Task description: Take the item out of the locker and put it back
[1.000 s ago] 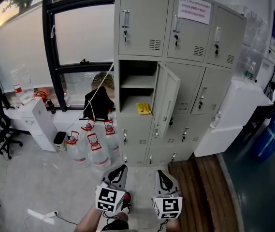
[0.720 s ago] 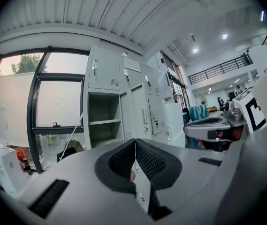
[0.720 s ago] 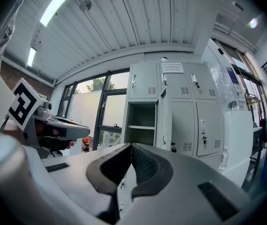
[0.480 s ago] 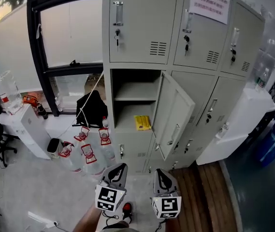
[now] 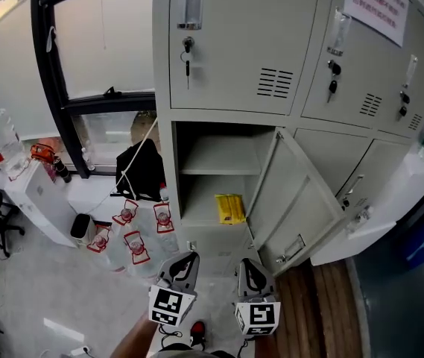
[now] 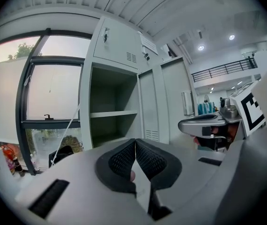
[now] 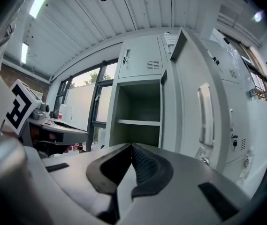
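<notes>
Red-capped water jugs point(image 5: 133, 241) stand on the floor at the far left foot of the locker point(image 5: 226, 36), with a black bag point(image 5: 143, 168) slumped against the window sill just behind them. Next comes the open compartment point(image 5: 215, 144), split by a shelf point(image 5: 219, 162). The task's thing, a flat yellow packet point(image 5: 230, 208), lies on the compartment floor below that shelf, towards its right side and untouched. Right of it the door point(image 5: 301, 200) hangs swung out at an angle.

Low in the head view, the left gripper point(image 5: 184, 261) and the right gripper point(image 5: 249, 268) point at the locker, both well short of the opening. In the left gripper view, the left gripper point(image 6: 134, 143) has its ribbed pads pressed together with nothing between them. The right gripper point(image 7: 131, 148) is likewise closed and empty.

As I judge it, the reach-in has not begun, and several things could spoil it:

- Either gripper entering with closed jaws would only shove the packet towards the back wall.
- The packet lies flat, so a pinch may slip off its edge.
- The shelf sits low over it, so a raised gripper could strike it.
- The right gripper could catch the angled door.
</notes>
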Available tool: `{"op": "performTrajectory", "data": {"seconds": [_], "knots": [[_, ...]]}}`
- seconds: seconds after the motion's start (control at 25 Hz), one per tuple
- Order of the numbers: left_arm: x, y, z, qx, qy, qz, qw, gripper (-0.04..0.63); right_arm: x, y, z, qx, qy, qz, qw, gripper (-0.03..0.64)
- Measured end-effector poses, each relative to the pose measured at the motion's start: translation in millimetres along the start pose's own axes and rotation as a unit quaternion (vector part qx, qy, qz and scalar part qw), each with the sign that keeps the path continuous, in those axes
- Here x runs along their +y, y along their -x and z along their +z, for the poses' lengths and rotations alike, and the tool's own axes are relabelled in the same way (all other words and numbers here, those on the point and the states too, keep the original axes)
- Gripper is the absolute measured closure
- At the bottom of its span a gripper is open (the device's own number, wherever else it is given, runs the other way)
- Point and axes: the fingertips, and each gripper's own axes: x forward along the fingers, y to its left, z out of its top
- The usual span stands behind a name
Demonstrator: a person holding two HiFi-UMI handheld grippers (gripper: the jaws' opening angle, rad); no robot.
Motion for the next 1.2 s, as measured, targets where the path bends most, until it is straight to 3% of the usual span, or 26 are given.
{"op": "performTrajectory", "data": {"seconds": [0.6, 1.04, 1.12, 1.2], "knots": [[50.1, -74.5, -44.2, 0.048, 0.023, -0.009, 0.9985, 0.571, -12.3, -106.9, -51.3, 0.060, 0.000, 0.007, 0.998, 0.598], [65.2, -101.9, -64.9, 0.066, 0.038, -0.018, 0.9969, 0.571, -8.4, -155.1, -82.0, 0.120, 0.088, 0.004, 0.989, 0.594], [67.8, -104.3, -66.7, 0.068, 0.041, -0.018, 0.9967, 0.571, -5.1, -162.5, -90.2, 0.136, 0.108, 0.015, 0.985, 0.497], [70.6, -106.0, -68.0, 0.068, 0.044, -0.017, 0.9965, 0.571, -1.6, -169.4, -98.0, 0.151, 0.126, 0.027, 0.980, 0.449]]}}
